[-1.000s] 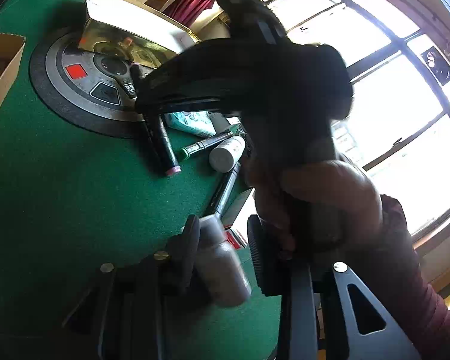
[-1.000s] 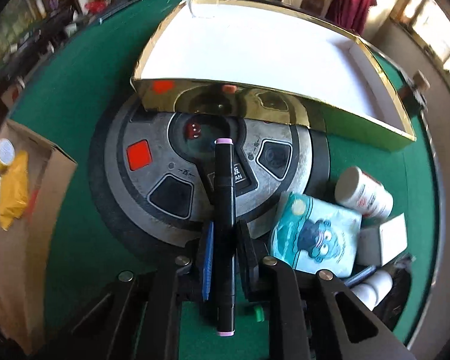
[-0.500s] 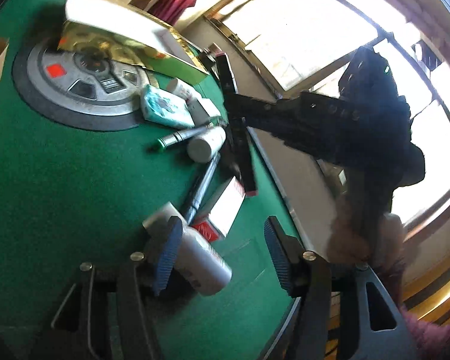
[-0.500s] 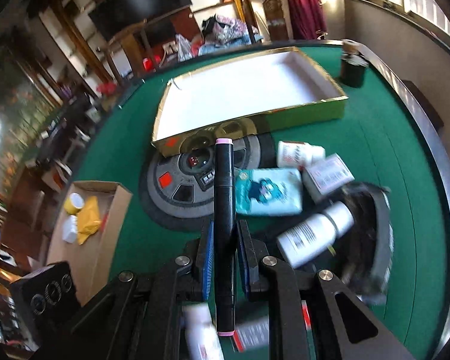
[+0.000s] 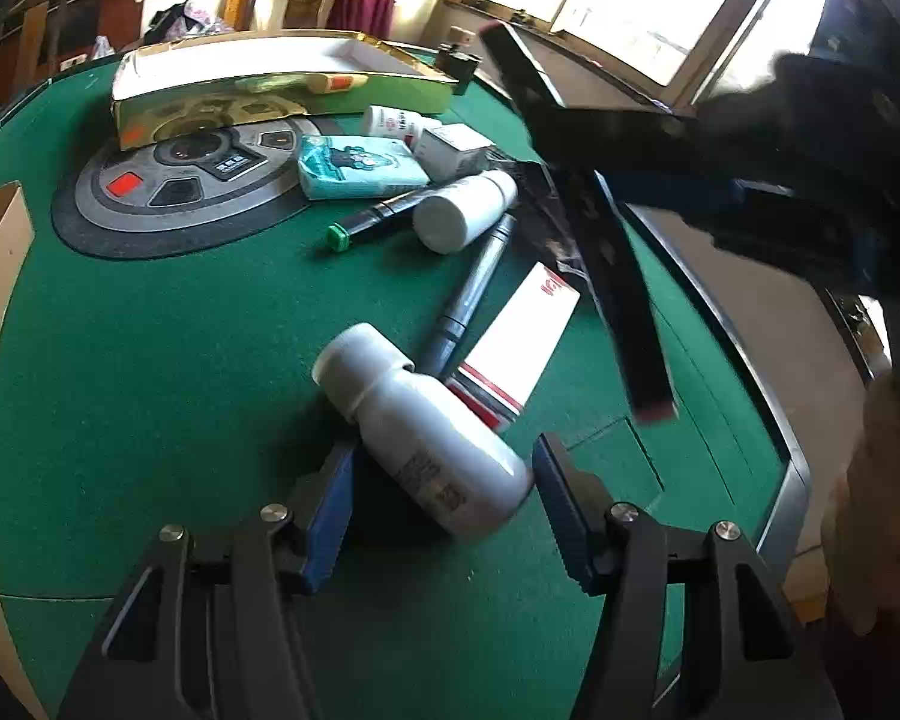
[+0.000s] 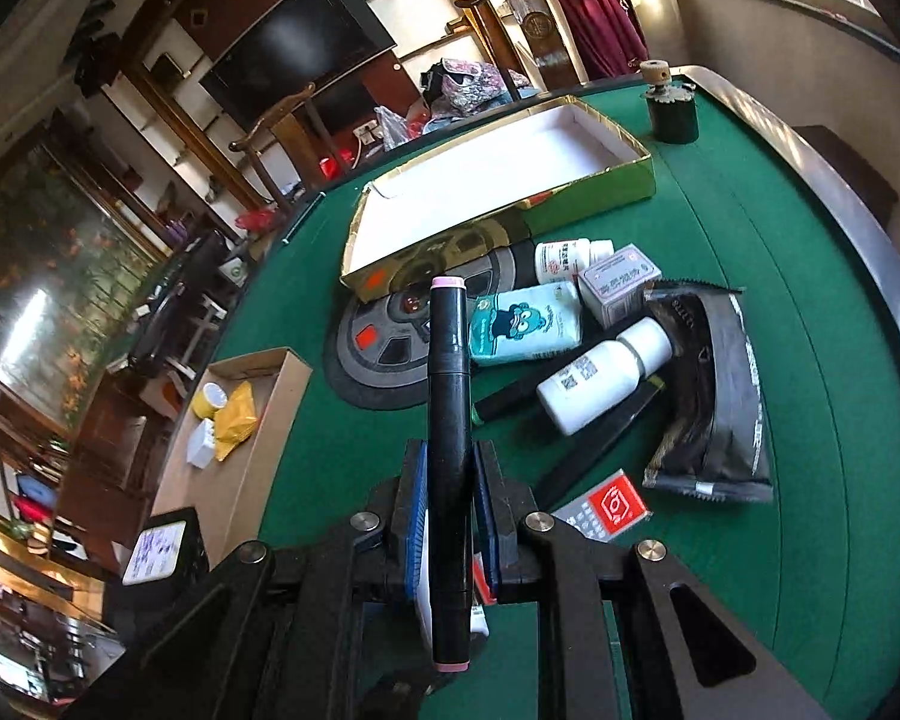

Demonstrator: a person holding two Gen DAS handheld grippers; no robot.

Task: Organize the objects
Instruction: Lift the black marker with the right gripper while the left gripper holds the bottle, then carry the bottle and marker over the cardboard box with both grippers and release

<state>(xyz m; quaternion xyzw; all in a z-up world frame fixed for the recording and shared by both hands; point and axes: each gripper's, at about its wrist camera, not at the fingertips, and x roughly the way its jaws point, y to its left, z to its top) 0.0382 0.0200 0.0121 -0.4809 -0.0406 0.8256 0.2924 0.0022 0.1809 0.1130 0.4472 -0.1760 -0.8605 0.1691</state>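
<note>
My right gripper (image 6: 450,474) is shut on a black marker with pink ends (image 6: 448,384) and holds it above the green table; the marker also shows in the left wrist view (image 5: 594,240). My left gripper (image 5: 444,480) is open low over the table, with a white bottle (image 5: 426,426) lying between its fingers. A gold-sided box with a white inside (image 6: 498,174) stands at the far side. Loose items lie in a pile: a teal tissue pack (image 6: 525,324), a second white bottle (image 6: 600,378), a small carton (image 6: 618,282), a black pouch (image 6: 714,396) and a red-and-white box (image 5: 516,336).
A round grey panel (image 5: 198,180) sits in the table's middle. A green-capped marker (image 5: 384,216) and a grey pen (image 5: 468,294) lie on the felt. A cardboard box (image 6: 240,420) with yellow items stands at the left edge. A dark cup (image 6: 672,108) stands beyond the gold box.
My right gripper has risen and pulled back with the marker. My left gripper has opened and the white bottle now lies on the felt between its fingers.
</note>
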